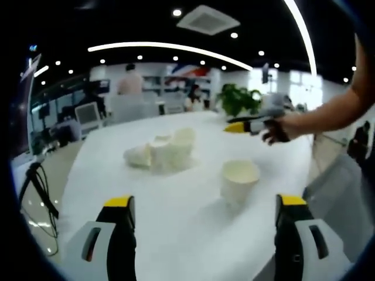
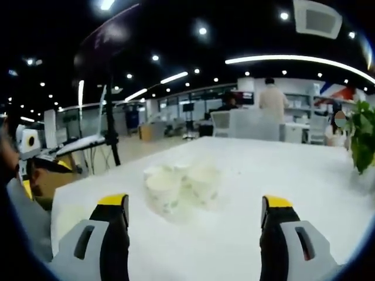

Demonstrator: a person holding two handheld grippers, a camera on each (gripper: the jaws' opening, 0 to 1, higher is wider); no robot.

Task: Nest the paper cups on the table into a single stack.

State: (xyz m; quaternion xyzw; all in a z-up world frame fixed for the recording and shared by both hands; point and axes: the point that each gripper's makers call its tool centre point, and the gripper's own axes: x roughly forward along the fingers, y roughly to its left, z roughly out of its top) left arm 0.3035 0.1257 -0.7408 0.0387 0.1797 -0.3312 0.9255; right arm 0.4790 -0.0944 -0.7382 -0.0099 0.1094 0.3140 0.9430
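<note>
Several white paper cups (image 1: 167, 151) huddle mid-table on the white table (image 1: 176, 234), one of them lying on its side (image 1: 136, 156). A single upright cup (image 1: 239, 178) stands apart, just ahead of my left gripper (image 1: 205, 202), which is open and holds nothing. A hand (image 1: 275, 130) holds my right gripper (image 1: 237, 126) above the far side of the table, blurred, its yellow tip pointing left. In the right gripper view the cup cluster (image 2: 181, 184) sits just ahead of my right gripper (image 2: 194, 202), open and holding nothing. My left gripper (image 2: 44, 167) shows at the left edge.
A potted plant (image 1: 237, 98) stands beyond the table's far end, also seen as leaves (image 2: 363, 134) at the right. A dark stand (image 2: 110, 117) rises past the table's left edge. Cables (image 1: 38, 181) hang beside the table. People stand by desks in the background.
</note>
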